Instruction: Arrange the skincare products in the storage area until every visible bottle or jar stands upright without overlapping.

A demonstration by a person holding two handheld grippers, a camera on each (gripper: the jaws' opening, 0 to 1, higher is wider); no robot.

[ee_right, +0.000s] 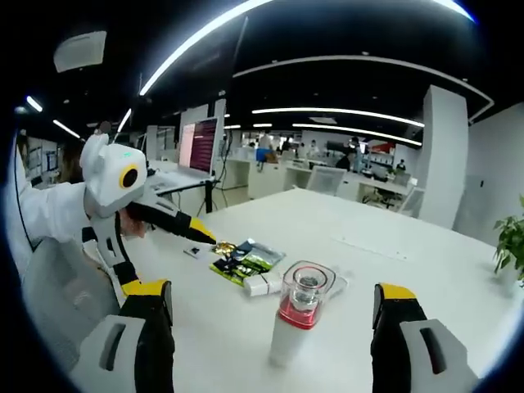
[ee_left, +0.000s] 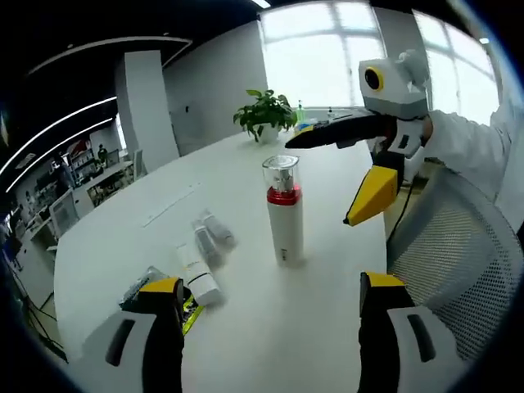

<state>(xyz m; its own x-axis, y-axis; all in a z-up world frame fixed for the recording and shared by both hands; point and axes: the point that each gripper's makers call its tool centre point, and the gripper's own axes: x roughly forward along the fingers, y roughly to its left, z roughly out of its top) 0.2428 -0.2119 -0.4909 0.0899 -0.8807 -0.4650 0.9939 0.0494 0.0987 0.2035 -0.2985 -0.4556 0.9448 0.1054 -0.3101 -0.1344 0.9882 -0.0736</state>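
Already one bottle [ee_left: 284,211] stands upright mid-table [ee_left: 327,327], probably freshly set there; both grippers, left gripper [ee_left: 270,311] and right gripper [ee_right: 274,315], hang spread and empty, while tubes [ee_left: 199,274] lie flat beside it.

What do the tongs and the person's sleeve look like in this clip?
Both tongs have black jaws with yellow tips on white-grey bodies: the left tongs and the right tongs. The person wears a white sleeve.
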